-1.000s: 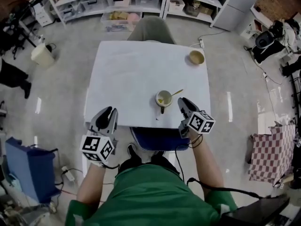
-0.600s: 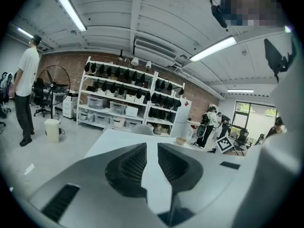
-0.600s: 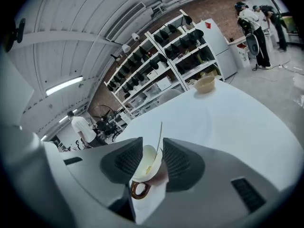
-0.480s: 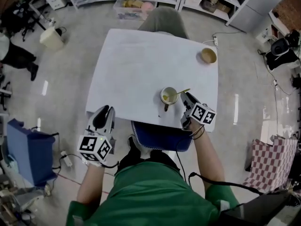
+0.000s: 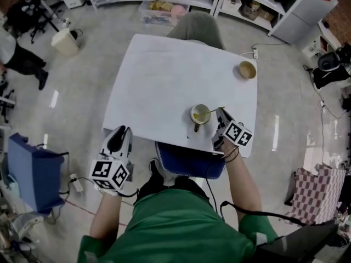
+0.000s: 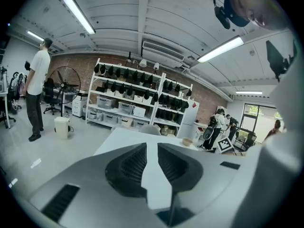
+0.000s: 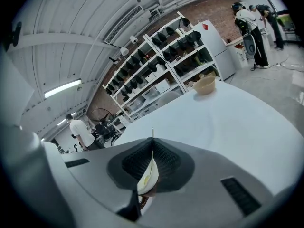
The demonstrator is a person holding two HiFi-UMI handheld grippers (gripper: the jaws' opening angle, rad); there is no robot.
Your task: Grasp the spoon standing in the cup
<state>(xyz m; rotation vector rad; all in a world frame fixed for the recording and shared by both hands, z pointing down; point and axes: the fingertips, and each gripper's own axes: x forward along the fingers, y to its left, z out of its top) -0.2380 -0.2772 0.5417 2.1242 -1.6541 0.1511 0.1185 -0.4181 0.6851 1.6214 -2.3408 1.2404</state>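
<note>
A pale cup (image 5: 201, 114) with yellowish contents and a dark handle stands near the front edge of the white table (image 5: 164, 81). A spoon (image 5: 214, 110) leans out of the cup to the right. My right gripper (image 5: 221, 114) is at the tip of the spoon's handle. In the right gripper view its jaws are closing and almost together (image 7: 152, 148). The thin spoon handle (image 7: 152, 137) is pinched between them, with the cup (image 7: 148, 178) just below. My left gripper (image 5: 122, 131) hangs off the table's front left corner. Its jaws (image 6: 152, 148) are slightly parted around nothing.
A tan bowl (image 5: 247, 69) sits at the table's far right corner. A blue chair seat (image 5: 186, 160) lies under the front edge and a grey chair (image 5: 196, 26) at the far side. Shelves line the back wall. A person (image 5: 16, 59) stands at the left by a bin (image 5: 64, 41).
My right gripper has moved forward to the spoon handle, and its jaws have gone from wide apart to closed on it. The left gripper has barely moved.
</note>
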